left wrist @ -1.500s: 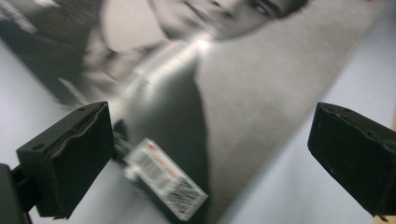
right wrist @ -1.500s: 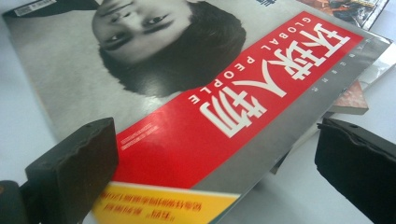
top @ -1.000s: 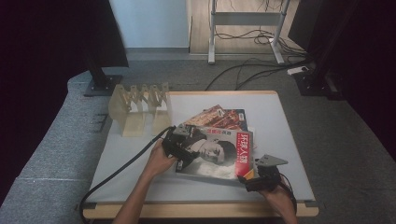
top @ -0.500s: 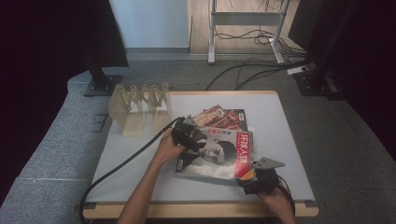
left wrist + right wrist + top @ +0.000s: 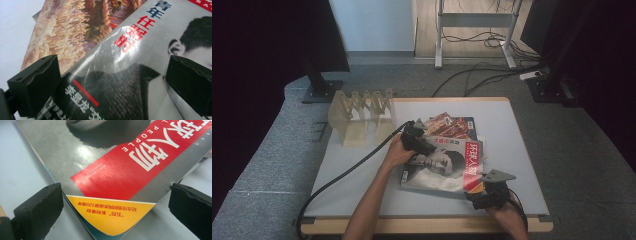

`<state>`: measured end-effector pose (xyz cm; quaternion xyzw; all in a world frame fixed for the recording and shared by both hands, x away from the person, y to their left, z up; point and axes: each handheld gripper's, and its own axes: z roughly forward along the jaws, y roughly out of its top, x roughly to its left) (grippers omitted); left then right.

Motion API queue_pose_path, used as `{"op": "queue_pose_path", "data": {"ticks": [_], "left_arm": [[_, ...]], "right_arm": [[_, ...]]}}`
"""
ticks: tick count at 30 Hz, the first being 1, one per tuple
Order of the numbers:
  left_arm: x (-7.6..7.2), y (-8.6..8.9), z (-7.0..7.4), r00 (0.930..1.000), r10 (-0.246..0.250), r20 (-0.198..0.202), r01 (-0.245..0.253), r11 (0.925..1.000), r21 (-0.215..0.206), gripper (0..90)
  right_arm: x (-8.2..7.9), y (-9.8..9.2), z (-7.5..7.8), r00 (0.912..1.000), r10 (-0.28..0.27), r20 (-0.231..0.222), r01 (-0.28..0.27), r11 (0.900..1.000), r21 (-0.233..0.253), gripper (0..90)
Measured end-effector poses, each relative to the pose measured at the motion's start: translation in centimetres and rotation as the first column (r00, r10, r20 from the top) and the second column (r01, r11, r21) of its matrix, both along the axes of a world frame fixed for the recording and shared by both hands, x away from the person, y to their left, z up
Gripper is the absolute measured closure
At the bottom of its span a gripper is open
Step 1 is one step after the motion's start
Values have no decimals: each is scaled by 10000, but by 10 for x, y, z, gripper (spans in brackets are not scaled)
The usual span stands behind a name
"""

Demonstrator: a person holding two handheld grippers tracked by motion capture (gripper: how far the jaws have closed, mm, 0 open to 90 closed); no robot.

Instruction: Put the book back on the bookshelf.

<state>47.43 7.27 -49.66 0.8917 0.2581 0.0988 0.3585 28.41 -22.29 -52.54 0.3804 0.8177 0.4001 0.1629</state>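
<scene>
Two magazines lie stacked near the middle of the pale grey surface (image 5: 522,150) in the high view: a glossy grey-and-red portrait magazine (image 5: 443,165) on top, and under it, poking out on the far side, a magazine with a reddish-brown illustrated cover (image 5: 449,125). The left claw (image 5: 428,148) rests over the top magazine's far left part, the hand behind it and its black cable trailing off to the near left. The right claw (image 5: 476,194) sits at the magazine's near right corner, close to the near edge of the surface. A beige slotted wooden rack (image 5: 361,114) stands empty at the far left, probably where the magazines are meant to go, which would explain why both claws close in on the top one from opposite ends.

From the left gripper view, the black jaws stand wide apart with nothing pinched between them. They straddle the top magazine's glossy cover, and the reddish-brown cover (image 5: 75,32) shows beyond its edge. The claw seems placed to press or steady the cover, not to pinch it.

From the right gripper view, the jaws are likewise spread wide and hold nothing. The magazine's corner with the yellow patch (image 5: 110,216) points between them, slightly raised off the surface, so this looks like an approach to take the corner edge-on, where the stack of pages is thin enough to grip.
</scene>
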Motion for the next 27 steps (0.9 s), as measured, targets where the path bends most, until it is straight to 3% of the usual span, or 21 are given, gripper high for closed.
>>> {"op": "queue_pose_path", "data": {"ticks": [12,27], "left_arm": [[6,5,-4,9986,165,-498,-179,9995,-265,0],[-17,20,-4,9971,510,-559,-524,9983,-251,0]], "right_arm": [[1,-3,-3,9996,-252,156,255,9994,-231,5],[12,-23,3,9915,-1164,581,1190,9920,-430,29]]}}
